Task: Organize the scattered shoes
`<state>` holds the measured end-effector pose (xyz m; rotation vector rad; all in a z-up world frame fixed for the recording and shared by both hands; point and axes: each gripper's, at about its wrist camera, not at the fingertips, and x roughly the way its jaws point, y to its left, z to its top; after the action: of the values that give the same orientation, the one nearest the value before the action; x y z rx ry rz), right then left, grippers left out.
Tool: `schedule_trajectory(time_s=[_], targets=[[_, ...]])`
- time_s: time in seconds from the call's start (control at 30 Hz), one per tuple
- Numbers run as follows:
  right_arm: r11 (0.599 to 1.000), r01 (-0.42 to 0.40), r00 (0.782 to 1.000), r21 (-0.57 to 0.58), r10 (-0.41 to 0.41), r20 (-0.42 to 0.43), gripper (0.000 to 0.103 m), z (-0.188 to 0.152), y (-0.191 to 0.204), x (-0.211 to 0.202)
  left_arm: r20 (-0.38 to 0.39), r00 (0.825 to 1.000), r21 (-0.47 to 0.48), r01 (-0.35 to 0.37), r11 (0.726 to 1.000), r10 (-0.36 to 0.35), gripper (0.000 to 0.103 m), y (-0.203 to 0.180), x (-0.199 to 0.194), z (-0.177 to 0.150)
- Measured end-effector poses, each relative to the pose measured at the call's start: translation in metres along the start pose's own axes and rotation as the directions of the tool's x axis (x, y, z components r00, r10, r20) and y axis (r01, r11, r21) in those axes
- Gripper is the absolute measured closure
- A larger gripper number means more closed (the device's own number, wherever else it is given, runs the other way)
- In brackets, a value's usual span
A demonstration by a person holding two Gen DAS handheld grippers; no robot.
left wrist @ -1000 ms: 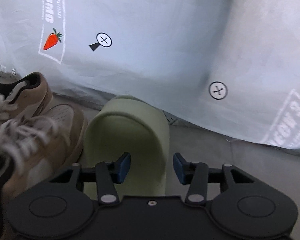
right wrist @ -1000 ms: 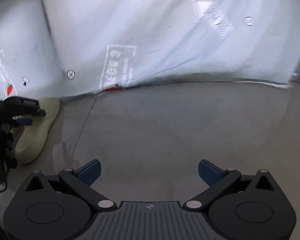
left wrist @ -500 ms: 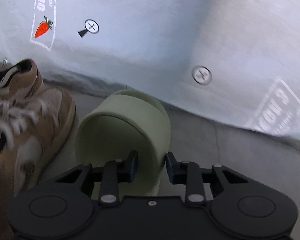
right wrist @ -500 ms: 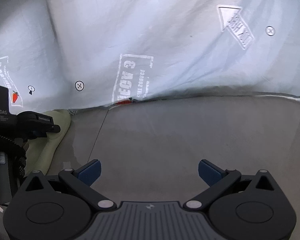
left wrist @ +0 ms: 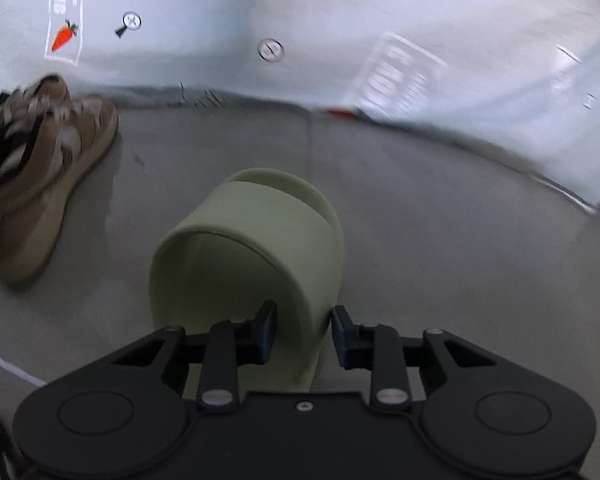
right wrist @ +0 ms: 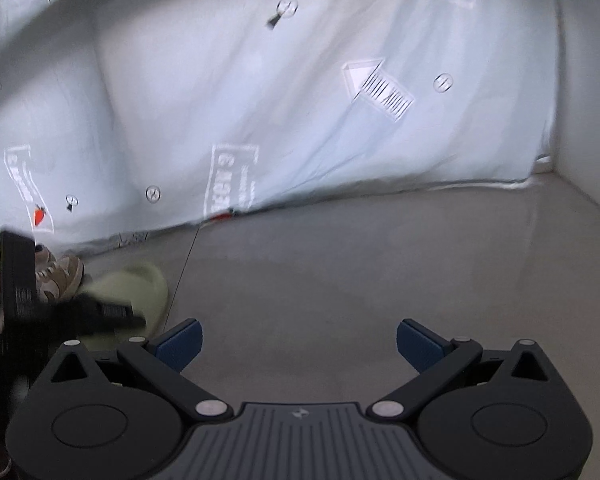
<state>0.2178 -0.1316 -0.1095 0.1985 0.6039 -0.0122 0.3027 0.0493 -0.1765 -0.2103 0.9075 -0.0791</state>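
My left gripper [left wrist: 304,326] is shut on the right side wall of a pale green slide sandal [left wrist: 252,256], which points away from me over the grey floor. A pair of brown sneakers [left wrist: 44,168] with pale laces lies at the left, apart from the sandal. In the right wrist view the green sandal [right wrist: 140,292] shows at the lower left, partly behind the blurred black body of the left gripper, with a brown sneaker [right wrist: 62,276] just behind it. My right gripper [right wrist: 298,346] stands open over bare floor with nothing between its fingers.
A white sheet [right wrist: 300,120] printed with arrows, carrots and crossed circles hangs along the back and meets the grey floor [right wrist: 360,272]. A white wall [right wrist: 588,100] closes the right corner. A thin floor seam [right wrist: 184,264] runs toward the sheet.
The left gripper closed on the sandal's side and carried it right and back from the sheet, away from the sneakers. The right gripper rose and swung, staying open.
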Motion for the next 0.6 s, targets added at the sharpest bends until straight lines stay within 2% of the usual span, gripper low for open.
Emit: schedule_trajectory(time_s=[0.2,0.47,0.6], targets=[[1.0,0.014,1.0,-0.001,-0.014,0.003,0.0,-0.029,-0.021,-0.05,-0.016,0.999,0.026,0.033,0.999,-0.032,0.073,-0.011,-0.042,-0.049],[1.0,0.019,0.996,-0.022,-0.021,-0.082,0.0,-0.07,-0.036,-0.085,-0.068,0.995,0.067,0.073,0.995,-0.069,0.073,-0.028,-0.093,-0.108],[0.999,0.018,0.994,-0.037,-0.022,-0.107,0.0,-0.083,-0.037,-0.101,-0.091,0.993,0.083,0.084,0.993,-0.076,0.073,-0.036,-0.105,-0.122]])
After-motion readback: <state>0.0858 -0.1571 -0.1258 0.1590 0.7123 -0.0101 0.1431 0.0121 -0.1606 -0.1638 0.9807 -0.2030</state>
